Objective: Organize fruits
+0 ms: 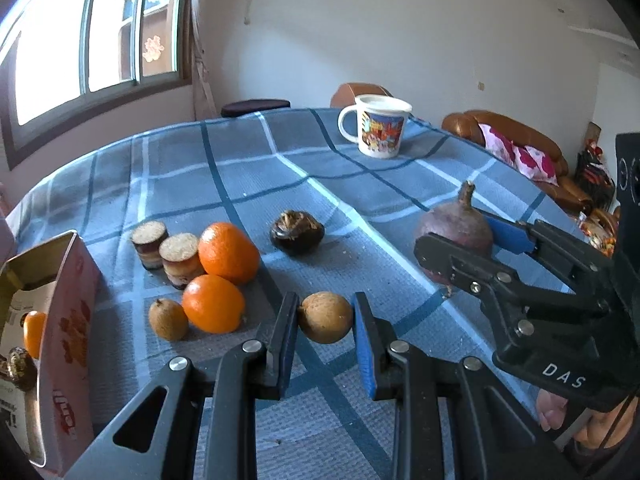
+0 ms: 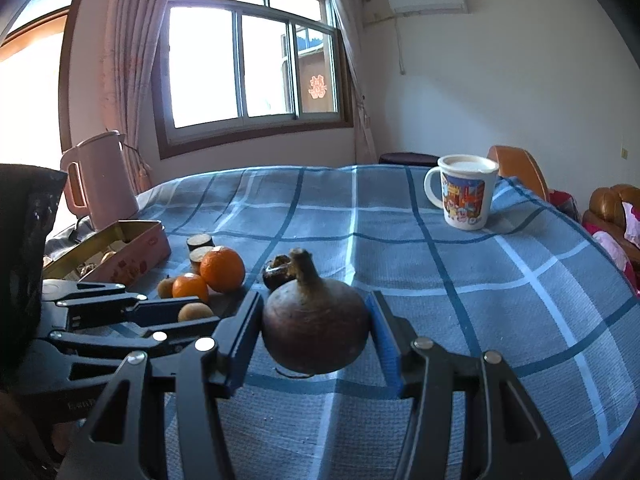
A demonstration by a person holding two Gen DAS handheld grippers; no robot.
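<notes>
Left gripper (image 1: 325, 318) pinches a small brown fruit (image 1: 325, 317); right gripper (image 2: 316, 326) pinches a purple bulb (image 2: 315, 328), both just above the cloth (image 2: 500, 300). Round skins could slip out, roll off before reaching the tin (image 1: 60, 300).

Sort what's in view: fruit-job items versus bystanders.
Job: small brown fruit in left tongs; purple bulb in right tongs; oranges; tin box.
Bystanders: mug; pink kettle.
</notes>
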